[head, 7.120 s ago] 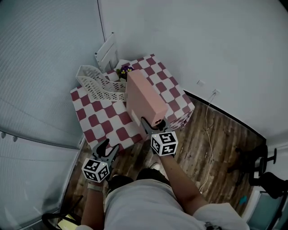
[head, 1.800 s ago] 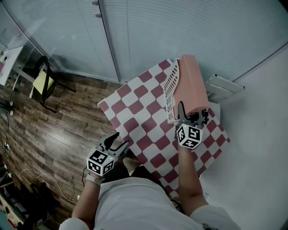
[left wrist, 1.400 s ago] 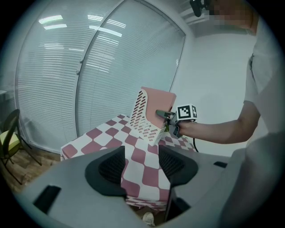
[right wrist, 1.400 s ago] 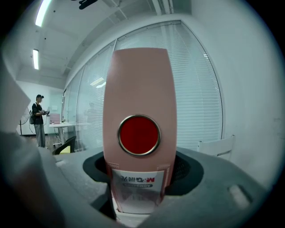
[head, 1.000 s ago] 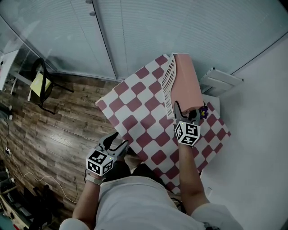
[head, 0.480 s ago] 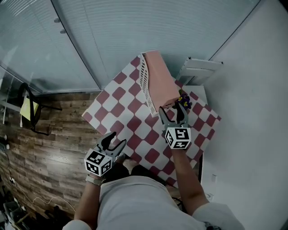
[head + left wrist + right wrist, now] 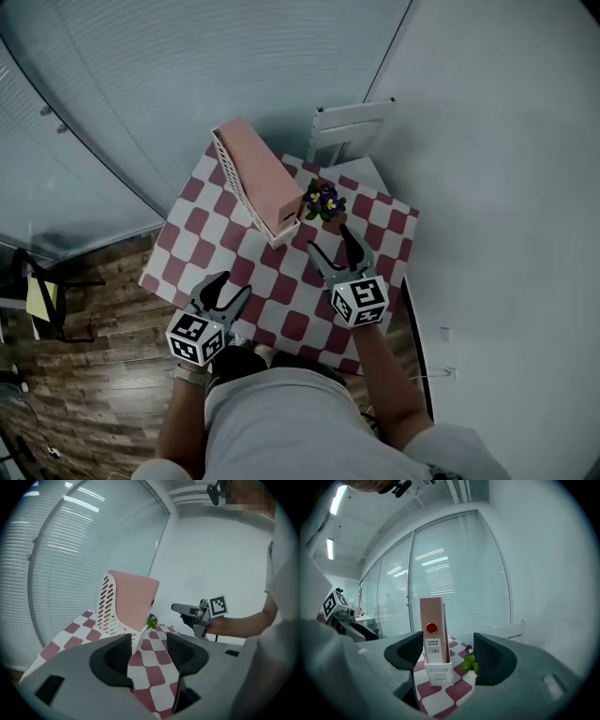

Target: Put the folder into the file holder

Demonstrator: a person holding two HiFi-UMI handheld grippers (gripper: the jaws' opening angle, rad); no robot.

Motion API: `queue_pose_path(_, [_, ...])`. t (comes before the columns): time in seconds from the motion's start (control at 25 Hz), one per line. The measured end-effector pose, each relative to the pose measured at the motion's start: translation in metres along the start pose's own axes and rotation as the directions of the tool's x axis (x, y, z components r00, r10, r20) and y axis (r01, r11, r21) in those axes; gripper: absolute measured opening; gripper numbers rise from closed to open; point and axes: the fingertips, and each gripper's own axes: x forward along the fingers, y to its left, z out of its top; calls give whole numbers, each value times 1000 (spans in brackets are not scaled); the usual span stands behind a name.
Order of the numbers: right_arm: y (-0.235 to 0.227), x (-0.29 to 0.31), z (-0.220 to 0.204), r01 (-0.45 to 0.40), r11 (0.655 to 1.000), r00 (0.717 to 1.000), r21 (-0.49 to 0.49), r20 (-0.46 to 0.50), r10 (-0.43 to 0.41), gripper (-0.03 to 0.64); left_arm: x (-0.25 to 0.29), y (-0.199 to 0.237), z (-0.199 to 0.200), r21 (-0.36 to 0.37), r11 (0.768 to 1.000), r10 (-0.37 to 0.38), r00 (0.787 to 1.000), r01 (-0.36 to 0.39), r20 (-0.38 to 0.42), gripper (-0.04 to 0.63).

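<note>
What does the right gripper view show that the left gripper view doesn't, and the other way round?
Only the right gripper view: the red dot and white label on the spine of the folder. Only the left gripper view: the slotted side wall of the file holder, and the marker cube on the right tongs. Both: the folder standing in the file holder, the flowering plant beside it, the checkered tablecloth.

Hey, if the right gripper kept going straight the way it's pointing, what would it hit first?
Probably the pink folder, standing in the white file holder: its spine sits centred between the right gripper's open jaws, with only checked tablecloth before it. The plant lies just right of that line.
</note>
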Motion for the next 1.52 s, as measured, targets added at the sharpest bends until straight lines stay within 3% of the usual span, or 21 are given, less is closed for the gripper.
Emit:
queue_pose_path(0.48, [-14,-80,8,154,986,988,68,17,-156,301,52,-41,45,121,973,-197,980,195,0,218])
queue_pose_path(1.0, [-19,-153,5,343,932,936,114,36,-349,213,88,-83,62,179,919,-352,936,351,-24,218])
queue_pose_path(1.24, [-14,-167,-2,376,917,924,131,26,-382,212,93,-98,62,198,894,-405,914,403,-34,218])
queue_pose_path(1.52, [-3,-168,-8,386,911,920,142,17,-392,212,94,-101,62,217,880,-424,905,422,-39,218])
